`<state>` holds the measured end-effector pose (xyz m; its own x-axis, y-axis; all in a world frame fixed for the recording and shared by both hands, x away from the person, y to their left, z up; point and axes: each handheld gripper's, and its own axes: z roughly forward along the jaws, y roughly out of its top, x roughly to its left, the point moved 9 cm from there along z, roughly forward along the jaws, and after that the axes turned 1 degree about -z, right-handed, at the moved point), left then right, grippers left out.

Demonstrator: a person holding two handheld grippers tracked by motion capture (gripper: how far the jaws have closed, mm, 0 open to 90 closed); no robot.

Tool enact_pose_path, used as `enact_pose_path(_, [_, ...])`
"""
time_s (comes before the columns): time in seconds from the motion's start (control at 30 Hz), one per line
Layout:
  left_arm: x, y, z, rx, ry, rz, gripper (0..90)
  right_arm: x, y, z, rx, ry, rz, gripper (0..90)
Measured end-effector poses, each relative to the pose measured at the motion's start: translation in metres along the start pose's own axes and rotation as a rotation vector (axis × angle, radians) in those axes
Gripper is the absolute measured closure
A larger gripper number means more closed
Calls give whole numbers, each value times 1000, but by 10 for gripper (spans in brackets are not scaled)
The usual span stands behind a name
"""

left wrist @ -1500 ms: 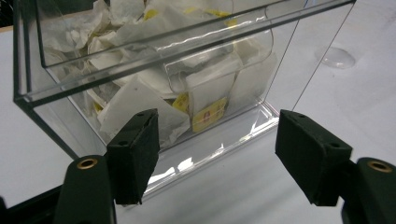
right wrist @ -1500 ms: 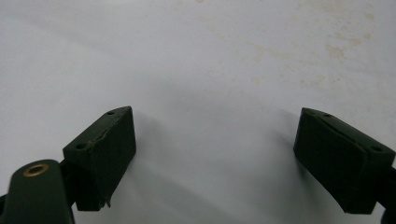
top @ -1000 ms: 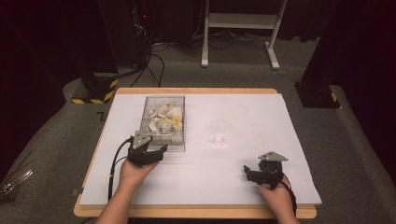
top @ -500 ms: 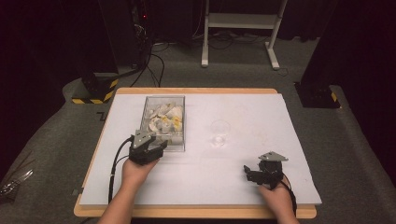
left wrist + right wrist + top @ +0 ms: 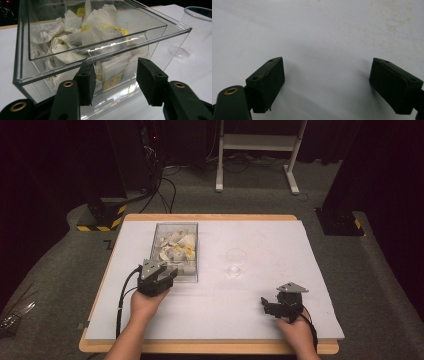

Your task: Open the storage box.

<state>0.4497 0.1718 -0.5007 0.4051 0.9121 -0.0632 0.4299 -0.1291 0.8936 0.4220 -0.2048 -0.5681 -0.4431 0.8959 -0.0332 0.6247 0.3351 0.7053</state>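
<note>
A clear plastic box [image 5: 176, 251] holding several white tea bags with yellow tags [image 5: 175, 247] stands left of centre on the white table sheet [image 5: 240, 320]. My left gripper [image 5: 167, 275] sits at the box's near wall, pointing into it. In the left gripper view the box [image 5: 100, 50] and its tea bags [image 5: 95, 37] rise just beyond my left gripper [image 5: 116, 72]. Its jaws have just been closing and stand half apart with nothing between them. My right gripper [image 5: 267, 306] rests at the front right, open, with bare table between its jaws [image 5: 327, 72].
A clear plastic cup [image 5: 235, 262] stands upright right of the box, also at the right edge of the left gripper view [image 5: 197, 30]. Beyond the table are a white stand [image 5: 255, 150], cables and dark equipment on the grey floor.
The left gripper's jaws have drawn closer together beside the box. Both hands have stayed where they were.
</note>
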Motion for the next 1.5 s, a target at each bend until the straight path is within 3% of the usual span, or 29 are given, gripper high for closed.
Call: enact_pose_path(1.5, [-6, -10, -26, -33, 4, 4, 599, 0, 0, 0, -1, -1, -1, 131])
